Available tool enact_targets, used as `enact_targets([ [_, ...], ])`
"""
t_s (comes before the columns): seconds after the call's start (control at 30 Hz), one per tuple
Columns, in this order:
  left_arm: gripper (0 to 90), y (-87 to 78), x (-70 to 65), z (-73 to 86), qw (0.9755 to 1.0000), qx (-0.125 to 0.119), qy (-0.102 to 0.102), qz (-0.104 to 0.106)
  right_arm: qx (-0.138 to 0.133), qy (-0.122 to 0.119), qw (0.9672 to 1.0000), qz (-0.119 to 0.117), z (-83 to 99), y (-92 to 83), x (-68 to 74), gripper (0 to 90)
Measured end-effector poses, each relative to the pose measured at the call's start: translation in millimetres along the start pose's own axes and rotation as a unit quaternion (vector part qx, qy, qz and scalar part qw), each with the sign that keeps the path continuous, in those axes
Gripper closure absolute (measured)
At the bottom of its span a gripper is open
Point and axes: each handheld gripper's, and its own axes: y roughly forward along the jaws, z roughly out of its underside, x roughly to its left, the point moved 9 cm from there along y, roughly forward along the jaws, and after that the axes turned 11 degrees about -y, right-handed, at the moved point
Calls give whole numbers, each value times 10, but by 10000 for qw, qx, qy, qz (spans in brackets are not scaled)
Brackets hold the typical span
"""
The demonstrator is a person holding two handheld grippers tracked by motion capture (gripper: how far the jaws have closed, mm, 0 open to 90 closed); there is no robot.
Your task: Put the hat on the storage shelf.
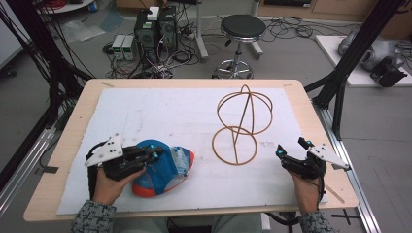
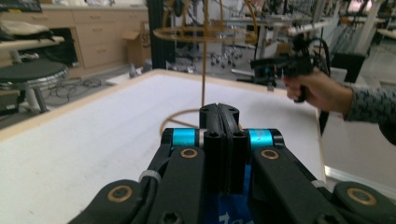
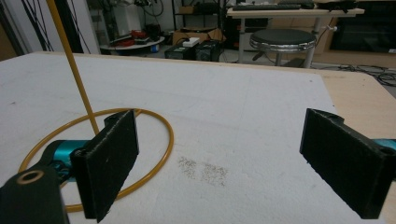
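With its jaws pressed together on the blue snack bag (image 1: 163, 167) at the table's near left, the left gripper (image 1: 154, 154) looks to be starting a lift. The right gripper (image 1: 281, 153) waits spread beside the wire stand (image 1: 240, 126); next, I'd guess, the bag goes there.

I see even, diffuse room light across the white-covered wooden bench (image 1: 194, 121), with only faint shadows. The high view is soft and slightly grainy. In the left gripper view the background blurs; both gripper views bend lines at their edges.
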Motion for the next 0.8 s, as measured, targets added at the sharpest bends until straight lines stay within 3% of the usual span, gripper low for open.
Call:
enact_targets([
  [0.37,886,-59,170,-464,9986,-409,96,-313,-21,19,10000,-5,-7,-3,-1,109],
  [0.8,887,23,333,-988,9952,-809,93,-544,-20,47,10000,6,-6,-1,-13,109],
])
